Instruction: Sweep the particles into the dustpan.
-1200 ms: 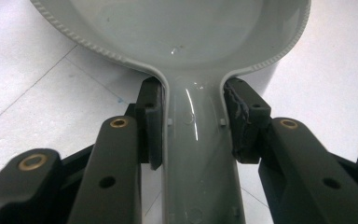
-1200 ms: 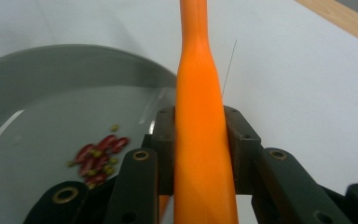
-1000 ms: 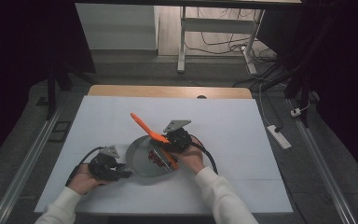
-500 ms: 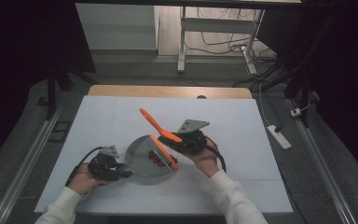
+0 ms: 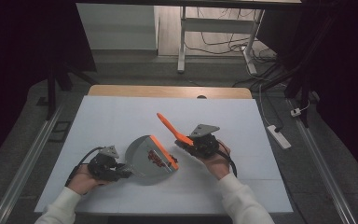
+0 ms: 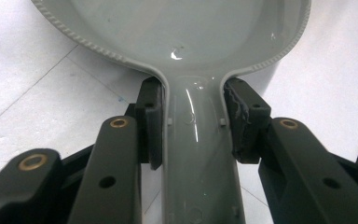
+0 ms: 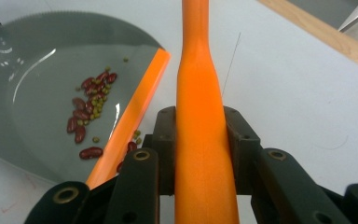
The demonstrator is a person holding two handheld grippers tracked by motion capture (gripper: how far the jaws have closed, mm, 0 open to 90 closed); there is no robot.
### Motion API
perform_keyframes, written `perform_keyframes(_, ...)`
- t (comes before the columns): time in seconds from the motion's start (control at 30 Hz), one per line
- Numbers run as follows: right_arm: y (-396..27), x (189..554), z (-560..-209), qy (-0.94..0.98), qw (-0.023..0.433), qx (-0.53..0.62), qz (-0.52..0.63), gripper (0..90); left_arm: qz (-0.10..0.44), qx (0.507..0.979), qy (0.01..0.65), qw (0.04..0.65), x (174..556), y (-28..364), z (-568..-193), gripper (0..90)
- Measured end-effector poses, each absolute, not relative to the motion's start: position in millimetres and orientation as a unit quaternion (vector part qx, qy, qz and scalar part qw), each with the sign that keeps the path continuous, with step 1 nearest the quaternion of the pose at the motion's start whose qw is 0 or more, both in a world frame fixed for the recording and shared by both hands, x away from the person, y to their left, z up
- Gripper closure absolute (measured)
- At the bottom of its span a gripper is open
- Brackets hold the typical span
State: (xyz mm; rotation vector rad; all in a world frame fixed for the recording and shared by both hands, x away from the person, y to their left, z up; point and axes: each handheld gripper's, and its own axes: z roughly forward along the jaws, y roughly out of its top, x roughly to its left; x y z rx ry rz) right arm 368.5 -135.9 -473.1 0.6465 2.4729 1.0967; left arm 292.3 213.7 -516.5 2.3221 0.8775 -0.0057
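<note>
Two grippers are at work on the white table point(image 5: 121, 116), each closed on part of a dustpan set. Low in the high view, left of centre, the left gripper point(image 5: 121, 171) clamps the handle of the grey dustpan point(image 5: 144, 156); in the left gripper view its black pads point(image 6: 151, 123) press against both sides of that handle just below where it widens into the pan. The pan lies on the table a little below the middle of the frame, its orange lip point(image 5: 164, 151) turned toward the right. Inside it, seen at the left of the right gripper view, lies a small heap of red beans point(image 7: 86, 116) mixed with tiny green ones, and a few sit just outside the lip on the table. The right gripper point(image 5: 184, 141), just right of the pan in the high view, is closed on the orange brush handle point(image 5: 170, 127), which slants up and to the left above the table. In the right gripper view that handle runs straight up the middle between the jaws.
</note>
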Motion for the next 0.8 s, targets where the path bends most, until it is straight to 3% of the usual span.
perform_keyframes(0.7, -118.0, 359.7, -491.3, 0.883, 0.153, 0.231, 0.38, 69.8, -0.004, 0.886, 0.334, 0.321, 288.8, 216.6, -515.0, 61.7)
perform_keyframes(0.8, -115.4, 358.1, -492.9, 0.876, 0.13, 0.243, 0.395, 69.9, -0.005, 0.886, 0.334, 0.321, 288.8, 216.3, -515.3, 61.7)
